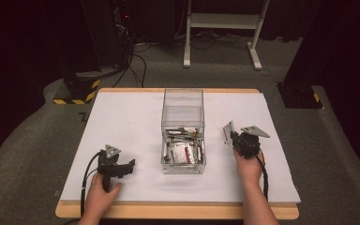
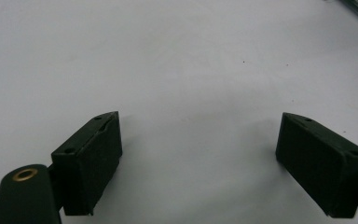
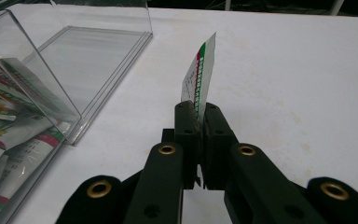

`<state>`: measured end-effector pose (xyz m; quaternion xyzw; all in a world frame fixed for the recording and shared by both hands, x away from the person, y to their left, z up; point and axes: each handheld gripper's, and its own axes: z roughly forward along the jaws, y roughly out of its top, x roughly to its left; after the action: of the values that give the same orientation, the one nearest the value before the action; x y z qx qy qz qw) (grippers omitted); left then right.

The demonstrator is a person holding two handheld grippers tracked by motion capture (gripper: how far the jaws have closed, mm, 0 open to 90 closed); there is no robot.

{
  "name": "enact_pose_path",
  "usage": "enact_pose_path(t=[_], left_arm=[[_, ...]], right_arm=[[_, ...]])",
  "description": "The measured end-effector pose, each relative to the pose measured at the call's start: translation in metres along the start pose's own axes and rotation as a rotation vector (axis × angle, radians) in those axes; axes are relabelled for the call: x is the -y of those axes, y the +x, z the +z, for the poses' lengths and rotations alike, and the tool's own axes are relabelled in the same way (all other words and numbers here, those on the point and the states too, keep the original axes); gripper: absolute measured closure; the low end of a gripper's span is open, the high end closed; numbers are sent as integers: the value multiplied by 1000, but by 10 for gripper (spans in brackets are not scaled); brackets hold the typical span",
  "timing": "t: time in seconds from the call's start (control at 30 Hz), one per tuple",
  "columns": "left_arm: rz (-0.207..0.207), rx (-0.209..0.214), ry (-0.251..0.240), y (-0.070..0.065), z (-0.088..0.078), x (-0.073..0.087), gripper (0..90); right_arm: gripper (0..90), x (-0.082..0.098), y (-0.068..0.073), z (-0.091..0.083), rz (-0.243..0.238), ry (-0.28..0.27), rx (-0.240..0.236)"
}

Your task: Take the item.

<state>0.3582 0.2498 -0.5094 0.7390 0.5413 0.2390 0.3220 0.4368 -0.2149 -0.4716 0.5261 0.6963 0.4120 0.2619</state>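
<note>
Many sachets point(image 1: 183, 152) in clear box point(image 1: 183, 101); right tongs point(image 3: 199, 109) clamp one sachet point(image 3: 199, 77); left tongs point(image 2: 200, 149) apart

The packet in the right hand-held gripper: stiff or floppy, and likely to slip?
The packet stands upright above the shut right hand-held gripper without drooping, so it is probably fairly stiff and light. Its surface looks glossy and thin, so it might slide if the grip eased.

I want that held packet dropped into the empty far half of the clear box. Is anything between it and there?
Nothing visible blocks it. The right tool pinches the thin white packet with red-green edging upright beside the clear plastic two-compartment box, whose top is open; only the box's side wall must be cleared.
</note>
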Motion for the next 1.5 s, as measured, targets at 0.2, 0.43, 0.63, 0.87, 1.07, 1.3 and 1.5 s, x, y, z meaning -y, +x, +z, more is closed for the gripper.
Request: enact_pose_path(t=[0.2,0.43,0.63,0.87,1.07,1.3,1.5], left_arm=[[1,0,0,0,0,0,145],[1,0,0,0,0,0,145],[1,0,0,0,0,0,145],[0,0,0,0,0,0,145],[0,1,0,0,0,0,145],[0,1,0,0,0,0,145],[-1,1,0,0,0,0,145]], right_arm=[[836,2,-6,1,18,2,16],[719,1,-16,-4,52,1,43],[689,1,-26,-13,72,-21,81],[675,2,-27,-18,71,-29,82],[669,1,-22,-20,50,-32,74],[662,0,-15,-25,22,-46,63],[658,-2,-7,-32,-2,-58,54]])
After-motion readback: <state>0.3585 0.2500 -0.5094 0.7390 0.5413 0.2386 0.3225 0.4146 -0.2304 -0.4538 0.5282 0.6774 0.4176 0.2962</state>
